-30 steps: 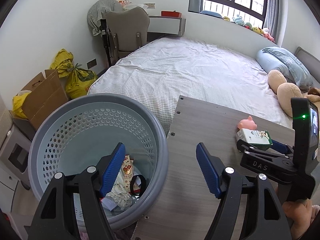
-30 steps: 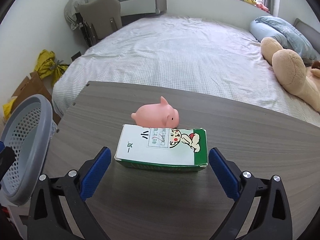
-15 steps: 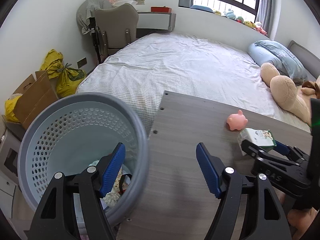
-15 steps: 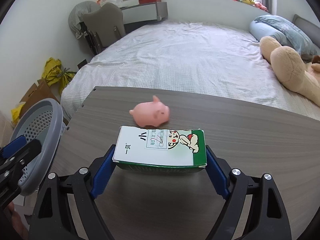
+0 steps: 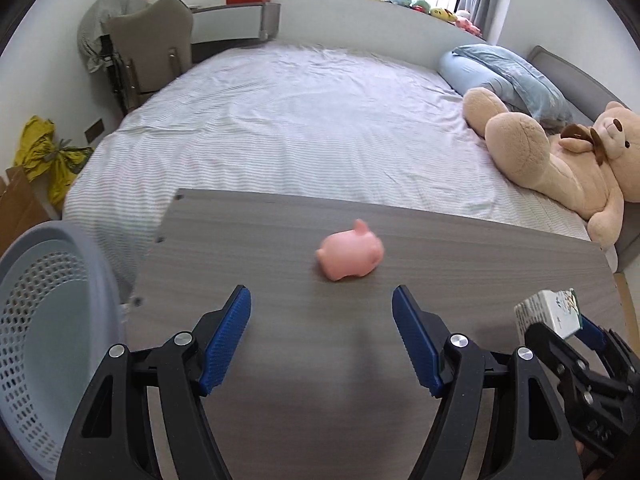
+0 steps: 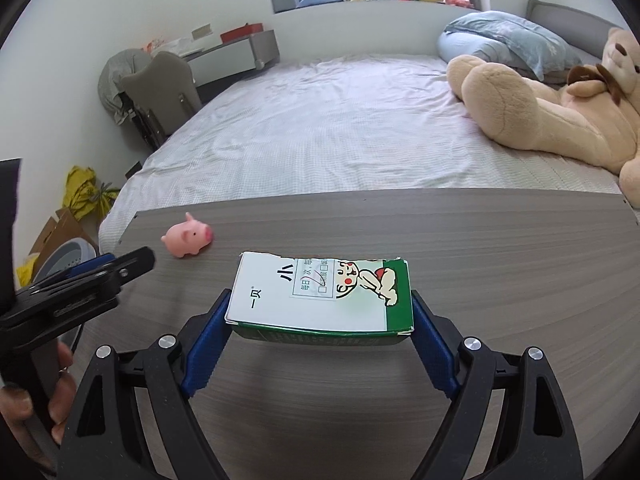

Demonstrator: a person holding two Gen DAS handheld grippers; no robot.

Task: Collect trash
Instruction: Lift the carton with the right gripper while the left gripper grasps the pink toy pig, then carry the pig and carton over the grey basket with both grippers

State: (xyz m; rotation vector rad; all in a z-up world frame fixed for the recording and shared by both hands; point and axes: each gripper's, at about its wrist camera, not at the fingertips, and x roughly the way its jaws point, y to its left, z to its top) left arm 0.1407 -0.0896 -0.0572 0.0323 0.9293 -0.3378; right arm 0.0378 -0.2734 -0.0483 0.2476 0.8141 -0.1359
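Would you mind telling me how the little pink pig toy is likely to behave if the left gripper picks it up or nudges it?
The pig toy looks rounded and smooth, so a nudge may roll or slide it across the table. It is small and looks like soft rubber, so probably light and squashy. The left gripper stands open just short of it, so it might squirt out of an off-centre pinch.

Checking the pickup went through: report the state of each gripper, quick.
Left gripper: open, nothing between its pads.
Right gripper: just closed on the carton, holding it clear of the table.
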